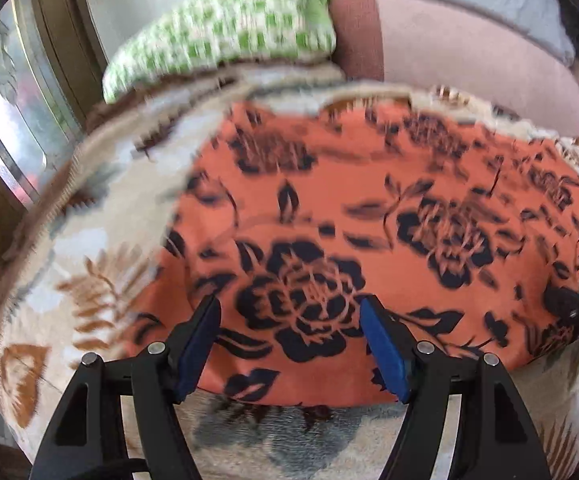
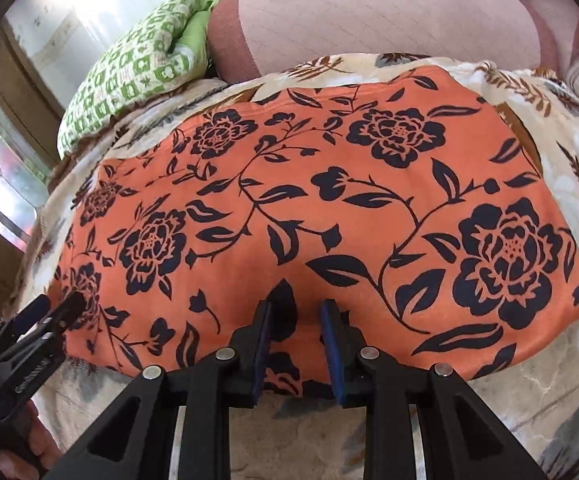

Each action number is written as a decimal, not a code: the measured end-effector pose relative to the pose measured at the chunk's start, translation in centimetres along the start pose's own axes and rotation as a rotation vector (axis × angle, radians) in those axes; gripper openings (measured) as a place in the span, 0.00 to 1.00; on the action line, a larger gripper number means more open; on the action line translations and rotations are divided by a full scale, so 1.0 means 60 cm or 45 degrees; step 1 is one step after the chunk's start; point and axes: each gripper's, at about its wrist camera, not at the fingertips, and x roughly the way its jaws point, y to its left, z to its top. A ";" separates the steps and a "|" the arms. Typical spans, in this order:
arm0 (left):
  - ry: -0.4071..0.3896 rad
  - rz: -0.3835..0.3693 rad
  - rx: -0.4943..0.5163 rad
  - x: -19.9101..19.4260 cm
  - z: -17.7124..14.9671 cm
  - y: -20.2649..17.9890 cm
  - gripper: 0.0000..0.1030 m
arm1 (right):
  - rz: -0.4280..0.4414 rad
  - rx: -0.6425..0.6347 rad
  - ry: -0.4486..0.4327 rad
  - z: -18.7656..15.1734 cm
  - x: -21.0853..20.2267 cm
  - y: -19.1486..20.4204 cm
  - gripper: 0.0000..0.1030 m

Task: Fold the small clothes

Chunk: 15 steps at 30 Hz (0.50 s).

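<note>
Two claws hang over the near hem of the cloth, and neither has anything in it. Your left claw (image 1: 289, 320) stands spread wide, blue pads (image 1: 385, 354) well apart, with only flat fabric showing in the gap between them. Your right claw (image 2: 295, 320) is narrower but its pads are parted too, pinching nothing; whether the tips touch the fabric below them you cannot tell from here.

Just beyond both sets of tips lies the orange flowered cloth (image 2: 317, 208), spread flat, its near edge running under the fingers and its far edge away toward the pink cushion (image 2: 369, 20). It rests on a cream leaf-print blanket (image 2: 549, 380), which shows on every side of it. Past the far left corner sits a green checked pillow (image 2: 129, 76).

The cloth looks thin, light and limp, so it will likely sag and slide rather than hold a crease. The plush blanket under it may grab or come up with it. Take hold at the near hem, one claw toward each corner, pinching only the top layer.
</note>
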 end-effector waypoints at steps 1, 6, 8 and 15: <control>0.003 0.000 -0.011 0.005 -0.001 0.001 0.72 | -0.003 -0.002 0.003 0.001 0.000 0.001 0.28; -0.015 0.007 -0.006 0.001 -0.001 0.001 0.72 | 0.030 0.033 -0.012 0.003 -0.007 -0.006 0.28; -0.019 -0.008 -0.027 -0.003 -0.003 0.005 0.72 | 0.037 0.033 -0.036 0.005 -0.016 -0.004 0.28; -0.023 0.003 -0.071 -0.012 -0.018 0.033 0.72 | 0.016 0.020 -0.083 -0.001 -0.036 -0.001 0.28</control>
